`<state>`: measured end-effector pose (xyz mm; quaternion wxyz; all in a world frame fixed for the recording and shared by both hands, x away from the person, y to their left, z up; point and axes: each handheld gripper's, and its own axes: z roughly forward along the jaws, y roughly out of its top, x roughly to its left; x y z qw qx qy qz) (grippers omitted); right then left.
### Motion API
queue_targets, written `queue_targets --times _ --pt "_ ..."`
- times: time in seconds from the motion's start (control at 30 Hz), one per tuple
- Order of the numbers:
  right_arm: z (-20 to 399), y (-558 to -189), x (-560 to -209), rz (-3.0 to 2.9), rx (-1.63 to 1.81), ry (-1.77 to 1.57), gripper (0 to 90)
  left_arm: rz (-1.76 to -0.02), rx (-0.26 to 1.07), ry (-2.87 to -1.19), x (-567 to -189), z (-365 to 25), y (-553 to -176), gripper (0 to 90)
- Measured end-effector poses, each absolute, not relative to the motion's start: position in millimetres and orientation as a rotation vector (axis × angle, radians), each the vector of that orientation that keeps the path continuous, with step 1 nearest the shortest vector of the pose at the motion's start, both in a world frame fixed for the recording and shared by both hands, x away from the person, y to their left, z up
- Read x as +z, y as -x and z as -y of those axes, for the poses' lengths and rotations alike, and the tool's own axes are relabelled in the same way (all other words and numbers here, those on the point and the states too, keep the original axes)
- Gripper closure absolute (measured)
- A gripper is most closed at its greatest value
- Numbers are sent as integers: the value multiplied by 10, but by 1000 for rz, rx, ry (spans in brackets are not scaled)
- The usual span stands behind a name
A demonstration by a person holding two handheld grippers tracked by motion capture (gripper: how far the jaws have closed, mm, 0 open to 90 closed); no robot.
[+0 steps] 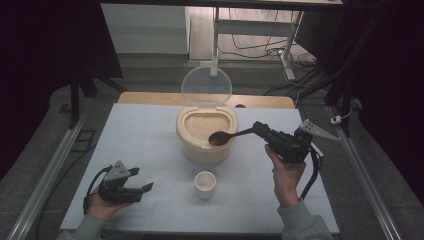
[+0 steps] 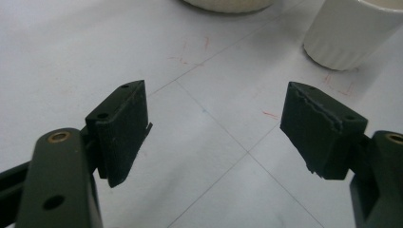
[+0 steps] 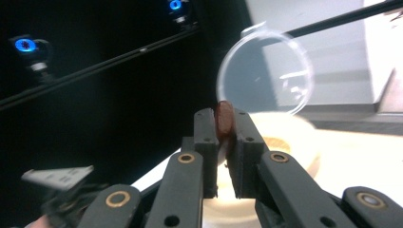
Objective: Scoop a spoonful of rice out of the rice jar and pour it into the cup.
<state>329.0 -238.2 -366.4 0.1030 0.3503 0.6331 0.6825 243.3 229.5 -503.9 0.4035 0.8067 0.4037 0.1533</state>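
We see the wooden spoon (image 1: 227, 135) clamped by its handle in the right gripper (image 1: 259, 129), its bowl over the near rim of the rice container (image 1: 206, 131), long axis running left to right, bowl leftward. The cup (image 1: 205, 184) stands just in front, apart. Open table (image 1: 145, 145) spreads leftward, where the left gripper (image 1: 145, 188) rests, jaws wide and empty.
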Motion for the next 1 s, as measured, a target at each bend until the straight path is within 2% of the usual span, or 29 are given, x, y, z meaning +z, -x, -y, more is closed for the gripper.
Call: queue_targets --times 0.37,0.8,1.0 --pt "2121 -3725 -3539 -1845 1773 -1022 829 -1016 373 -2048 -5062 -2298 -2447 241" --pt "1871 -3758 -3534 -1885 1500 -903 829 -1014 381 -2046 -5069 -2289 -2447 245" --pt "1807 -3794 -3613 -1921 1506 -972 830 -1010 394 -2042 -5056 -2286 -2441 247"
